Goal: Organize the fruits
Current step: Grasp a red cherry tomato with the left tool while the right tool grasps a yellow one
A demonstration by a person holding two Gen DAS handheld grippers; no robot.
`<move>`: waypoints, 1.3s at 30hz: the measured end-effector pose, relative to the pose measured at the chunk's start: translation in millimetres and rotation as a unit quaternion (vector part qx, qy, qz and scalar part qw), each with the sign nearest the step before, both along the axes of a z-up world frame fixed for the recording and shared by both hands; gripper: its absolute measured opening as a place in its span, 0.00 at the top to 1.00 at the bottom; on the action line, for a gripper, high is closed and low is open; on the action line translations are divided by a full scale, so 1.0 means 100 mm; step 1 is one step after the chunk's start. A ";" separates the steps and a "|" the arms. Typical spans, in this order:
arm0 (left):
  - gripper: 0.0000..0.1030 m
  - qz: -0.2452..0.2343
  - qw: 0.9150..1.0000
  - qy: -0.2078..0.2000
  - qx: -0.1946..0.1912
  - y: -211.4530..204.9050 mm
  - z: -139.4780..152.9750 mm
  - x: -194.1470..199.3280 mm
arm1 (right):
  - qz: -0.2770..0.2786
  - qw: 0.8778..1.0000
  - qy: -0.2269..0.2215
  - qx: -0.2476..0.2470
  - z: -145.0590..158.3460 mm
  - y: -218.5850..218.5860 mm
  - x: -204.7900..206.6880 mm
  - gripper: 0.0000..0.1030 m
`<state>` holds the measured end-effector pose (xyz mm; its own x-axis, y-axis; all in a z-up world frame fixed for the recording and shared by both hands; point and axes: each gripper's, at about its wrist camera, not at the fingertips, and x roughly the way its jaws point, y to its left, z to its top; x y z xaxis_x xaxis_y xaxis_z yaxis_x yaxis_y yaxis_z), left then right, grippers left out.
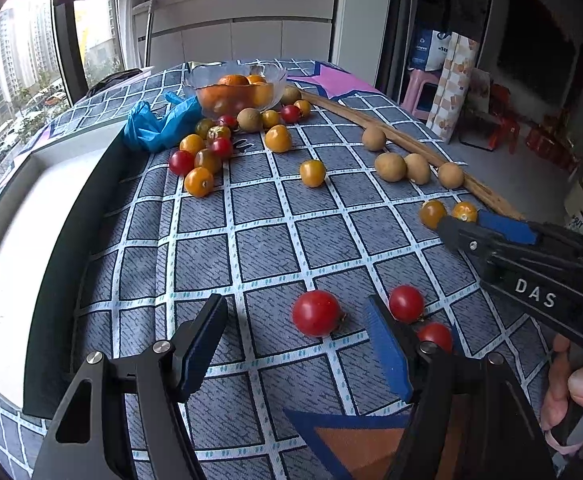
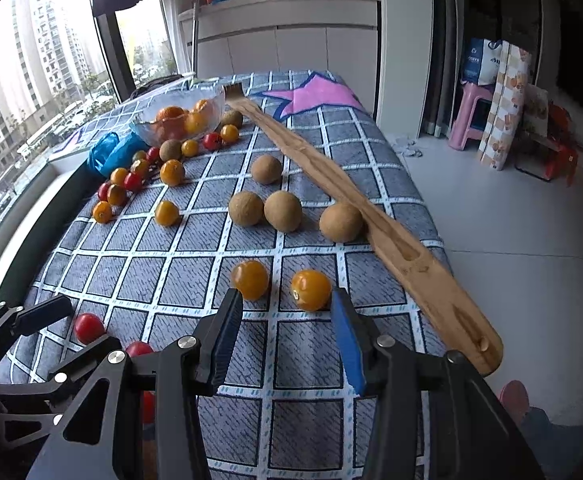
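Fruits lay scattered over a table covered with a blue checked cloth [image 1: 251, 232], none of them in either tool's grasp. The left gripper [image 1: 297, 332] hung over the near part of the cloth with its jaws spread and empty; a red tomato [image 1: 316, 313] sat on the cloth in the gap between the fingers, touching neither pad, and two more red tomatoes [image 1: 406, 303] lay just beyond its right finger. The right gripper [image 2: 285, 320] also stood released, with nothing between its blue pads; an orange tomato [image 2: 250, 280] lay just past its left fingertip and a second orange tomato [image 2: 311, 290] lay close by its right fingertip, though contact could not be told. Farther out, four round brown fruits [image 2: 283, 211] rested near a long wooden stick [image 2: 371, 224], one of them against it. Beyond these a cluster of red and orange tomatoes [image 1: 201, 156] lay beside a crumpled blue bag [image 1: 159, 122]. At the far end stood a glass bowl [image 1: 235, 90] holding oranges, with a few more small fruits at its foot.
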<state>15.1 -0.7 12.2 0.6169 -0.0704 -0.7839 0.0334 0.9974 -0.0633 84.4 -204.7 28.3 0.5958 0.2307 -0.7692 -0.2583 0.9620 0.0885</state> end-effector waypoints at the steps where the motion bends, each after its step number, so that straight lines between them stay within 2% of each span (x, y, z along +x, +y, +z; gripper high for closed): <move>1: 0.30 0.000 1.000 0.000 -0.001 0.01 0.00 0.00 | 0.000 1.000 -0.001 0.002 0.00 0.00 0.01 0.52; 2: 0.37 0.001 1.000 0.000 0.000 0.01 0.00 0.01 | 0.001 1.000 -0.001 0.004 0.00 0.00 0.02 0.52; 5: 0.38 0.000 1.000 0.000 0.006 0.00 -0.01 0.01 | 0.009 1.000 0.001 -0.001 -0.01 0.04 0.05 0.52; 6: 0.46 0.000 1.000 0.000 0.006 0.00 -0.01 0.01 | 0.011 1.000 0.000 -0.003 0.00 0.05 0.06 0.54; 7: 0.48 0.003 1.000 -0.002 0.008 0.00 0.00 0.00 | 0.012 1.000 0.001 -0.002 0.00 0.06 0.06 0.58; 10: 0.48 0.004 1.000 -0.002 0.004 0.01 0.00 0.00 | 0.016 1.000 0.001 0.001 0.00 0.07 0.08 0.69; 12: 0.48 0.004 1.000 -0.002 0.004 0.01 0.00 -0.01 | 0.016 1.000 0.002 0.001 0.00 0.08 0.10 0.71; 20: 0.48 0.004 1.000 -0.002 0.003 0.02 0.00 -0.01 | 0.013 1.000 0.000 0.012 0.02 0.06 0.15 0.70; 22: 0.48 0.004 1.000 -0.002 0.002 0.02 0.00 -0.01 | 0.014 1.000 0.000 0.017 0.02 0.04 0.17 0.64; 29: 0.48 0.004 1.000 -0.002 0.002 0.02 0.00 -0.01 | 0.030 0.999 -0.003 0.026 0.05 0.13 0.21 0.62; 31: 0.48 0.004 1.000 -0.002 0.002 0.02 0.00 0.00 | 0.037 0.999 -0.015 0.011 0.06 0.20 0.18 0.62; 34: 0.48 0.004 1.000 -0.002 0.004 0.02 0.00 0.00 | 0.041 0.999 -0.005 0.004 0.02 0.30 0.23 0.63; 35: 0.48 0.004 1.000 -0.002 0.004 0.02 0.01 0.00 | 0.042 0.999 0.000 0.002 0.00 0.33 0.26 0.63; 37: 0.52 0.007 1.000 -0.002 0.004 0.03 0.01 0.01 | 0.041 0.999 0.001 0.003 -0.01 0.34 0.28 0.78; 39: 0.56 0.011 1.000 -0.003 0.000 0.05 0.01 0.01 | 0.045 0.999 0.001 0.006 -0.02 0.35 0.28 0.78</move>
<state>15.7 4.7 13.1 0.6236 -0.0568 -0.7796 0.0112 0.9979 -0.0638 112.5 -170.1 26.8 0.5699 0.2928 -0.7678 -0.3440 0.9336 0.1007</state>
